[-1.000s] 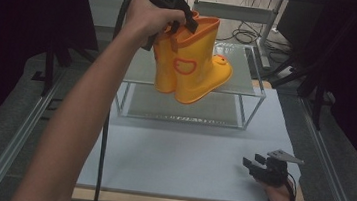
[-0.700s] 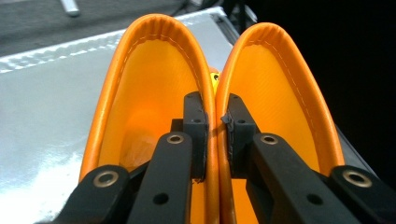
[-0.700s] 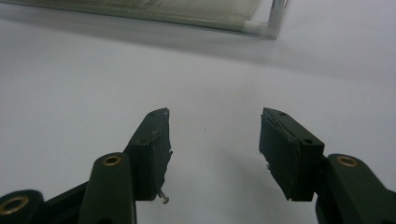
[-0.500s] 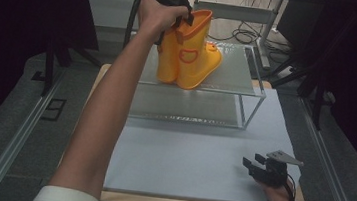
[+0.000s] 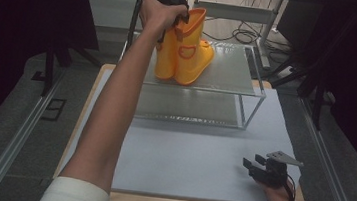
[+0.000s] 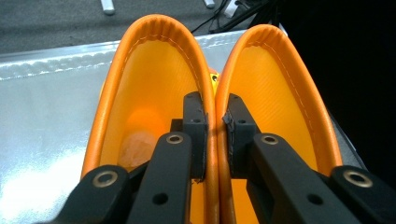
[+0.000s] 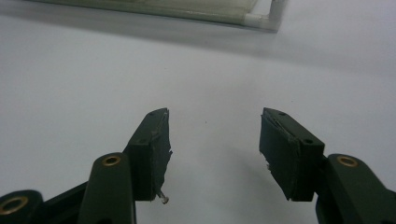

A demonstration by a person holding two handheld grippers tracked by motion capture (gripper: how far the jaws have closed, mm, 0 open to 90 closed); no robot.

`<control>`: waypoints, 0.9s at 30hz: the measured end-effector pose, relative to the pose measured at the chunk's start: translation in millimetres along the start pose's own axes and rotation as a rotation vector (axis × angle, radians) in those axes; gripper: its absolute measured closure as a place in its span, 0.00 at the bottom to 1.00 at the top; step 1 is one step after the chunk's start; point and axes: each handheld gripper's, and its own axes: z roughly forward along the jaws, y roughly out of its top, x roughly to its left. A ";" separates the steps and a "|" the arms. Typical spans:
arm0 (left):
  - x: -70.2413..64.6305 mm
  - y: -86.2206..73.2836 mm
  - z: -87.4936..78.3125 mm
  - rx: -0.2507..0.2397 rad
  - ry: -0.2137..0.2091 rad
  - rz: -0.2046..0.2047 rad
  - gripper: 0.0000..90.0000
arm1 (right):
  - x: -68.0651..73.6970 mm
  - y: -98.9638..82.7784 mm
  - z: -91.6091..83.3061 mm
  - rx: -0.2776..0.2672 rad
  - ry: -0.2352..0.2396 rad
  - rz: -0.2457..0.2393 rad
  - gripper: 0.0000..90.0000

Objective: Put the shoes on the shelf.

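A pair of orange rubber boots point(image 5: 185, 51) stands on the top shelf of a metal rack point(image 5: 229, 73) at the far side of the table. My left gripper point(image 5: 178, 15) reaches down from above and is shut on the boots' two inner top edges, pinched together. In the left gripper view one pad sits inside each boot shaft, with the two orange rims point(image 6: 214, 135) squeezed between the pads. My right gripper point(image 5: 251, 168) rests low over the white table sheet at the near right, open, with nothing between its fingers point(image 7: 154, 149).
The rack has a lower shelf point(image 5: 191, 107) under the boots and white corner posts point(image 7: 273, 11). A white sheet point(image 5: 190, 157) covers the wooden table. Cables point(image 5: 243, 34) lie on the floor behind the rack. Dark curtains flank both sides.
My left gripper has carried the boots away from me and down; they now stand upright on the rack's top shelf instead of hanging tilted above it. The right gripper has stayed put.
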 end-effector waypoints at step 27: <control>8.5 -25.6 -46.6 -0.094 -0.078 0.107 0.70 | 2.3 -0.7 -0.2 0.005 -0.003 -0.011 0.47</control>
